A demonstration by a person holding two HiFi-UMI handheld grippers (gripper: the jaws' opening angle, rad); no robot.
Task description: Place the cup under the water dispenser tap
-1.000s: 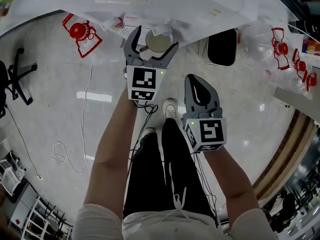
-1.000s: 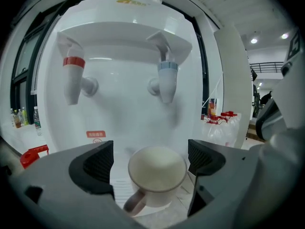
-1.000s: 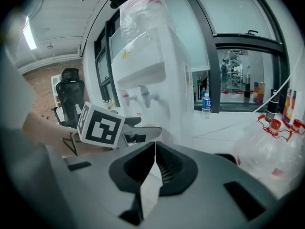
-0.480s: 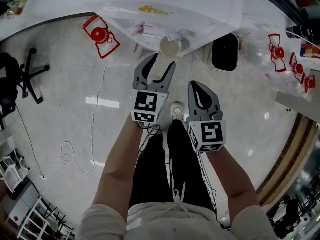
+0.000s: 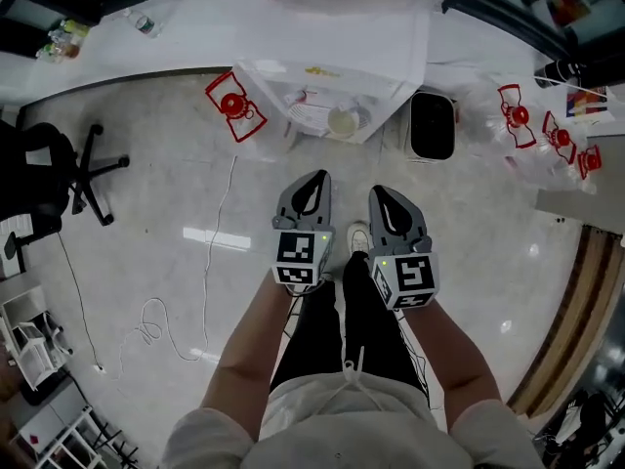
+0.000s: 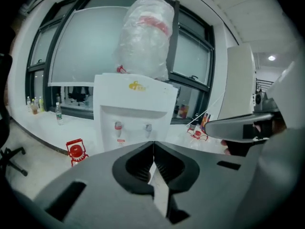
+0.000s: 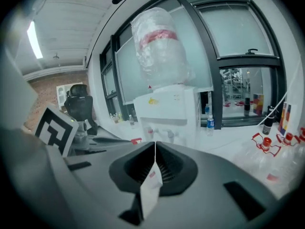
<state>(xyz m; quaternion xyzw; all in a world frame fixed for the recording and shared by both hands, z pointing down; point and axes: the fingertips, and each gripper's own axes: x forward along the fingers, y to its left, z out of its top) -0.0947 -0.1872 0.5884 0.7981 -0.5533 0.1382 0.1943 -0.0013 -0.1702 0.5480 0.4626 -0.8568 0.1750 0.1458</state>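
Note:
A pale cup [image 5: 343, 121] stands in the recess of the white water dispenser [image 5: 327, 81], under its taps, with nothing holding it. My left gripper [image 5: 313, 178] hangs well back from it over the floor. Its jaws have just been closing and now meet with nothing between them. Beside it my right gripper [image 5: 383, 194] is shut and empty too. In the left gripper view the dispenser [image 6: 136, 97] with its red tap [image 6: 117, 126] shows above the left gripper [image 6: 153, 144]; the cup is hidden behind the jaws. The right gripper [image 7: 155, 144] faces the dispenser [image 7: 167, 104].
A black bin [image 5: 431, 125] stands right of the dispenser and a red wire frame [image 5: 232, 106] left of it. More red frames [image 5: 547, 130] lie at the right. An office chair [image 5: 78, 169] and a loose cable [image 5: 210, 262] are on the floor at left. A plastic-wrapped bottle [image 6: 145, 37] tops the dispenser.
The left gripper, open around the cup a second ago, has drawn back from it and shut empty. The cup stays at the dispenser. Both grippers have pulled away from the dispenser.

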